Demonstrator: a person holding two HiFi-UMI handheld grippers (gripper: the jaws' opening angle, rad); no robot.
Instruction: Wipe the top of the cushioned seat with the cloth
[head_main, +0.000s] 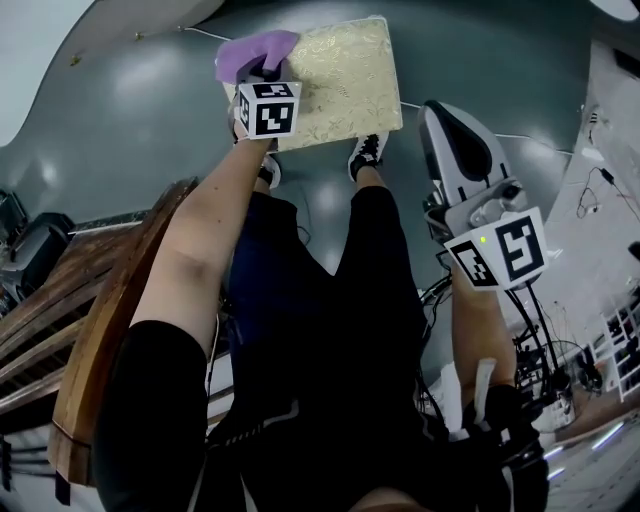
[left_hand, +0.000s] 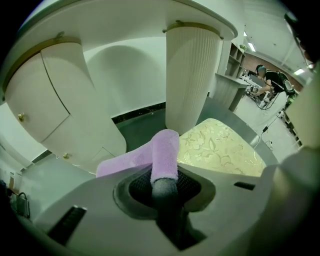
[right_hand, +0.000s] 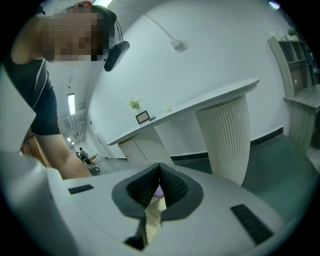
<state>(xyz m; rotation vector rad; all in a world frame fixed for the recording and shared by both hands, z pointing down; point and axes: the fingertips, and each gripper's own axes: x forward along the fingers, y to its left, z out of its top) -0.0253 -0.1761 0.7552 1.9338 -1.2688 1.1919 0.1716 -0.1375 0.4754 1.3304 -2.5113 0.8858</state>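
Head view: the left gripper (head_main: 262, 75) is clamped on the purple cloth (head_main: 248, 52) over the cushioned seat's (head_main: 345, 80) far-left corner — the right gripper (head_main: 445, 115), jaws together and empty, hangs beside the seat.

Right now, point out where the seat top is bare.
Bare: the cushioned seat top from the cloth across to its right edge. Crowded: the left corner under the left gripper and cloth; shoes at the near edge.
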